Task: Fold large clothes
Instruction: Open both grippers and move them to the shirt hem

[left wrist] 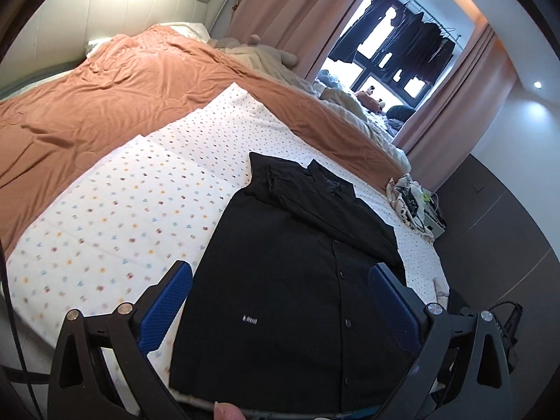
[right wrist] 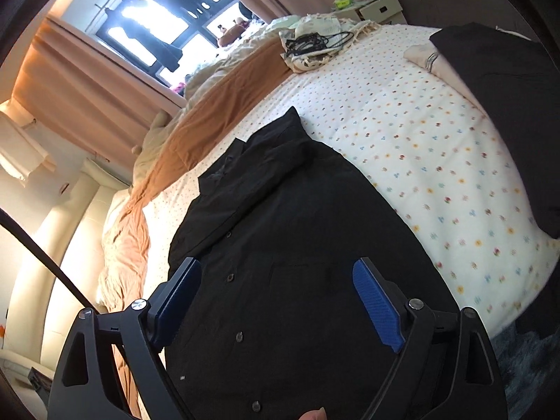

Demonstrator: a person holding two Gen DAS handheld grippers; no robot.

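Nearest, the left gripper [left wrist: 280, 301] and right gripper [right wrist: 276, 301] are held wide apart above the black shirt [left wrist: 297, 280] — nothing is gripped. The shirt is spread on the dotted sheet [left wrist: 122, 210], sleeves seemingly folded in. Beyond the shirt an orange blanket [left wrist: 105, 105] is bunched — a careless pinch could drag the folded sleeves loose.

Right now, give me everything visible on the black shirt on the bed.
The black shirt is a dark, matte woven button-up: a row of dark buttons runs down the placket, a small white label sits on one front panel, a chest pocket on the other. It lies front up on the dotted white sheet, collar away from the cameras, sleeves folded in over the upper body. Both claws, left and right, are open above it, apparently not touching.
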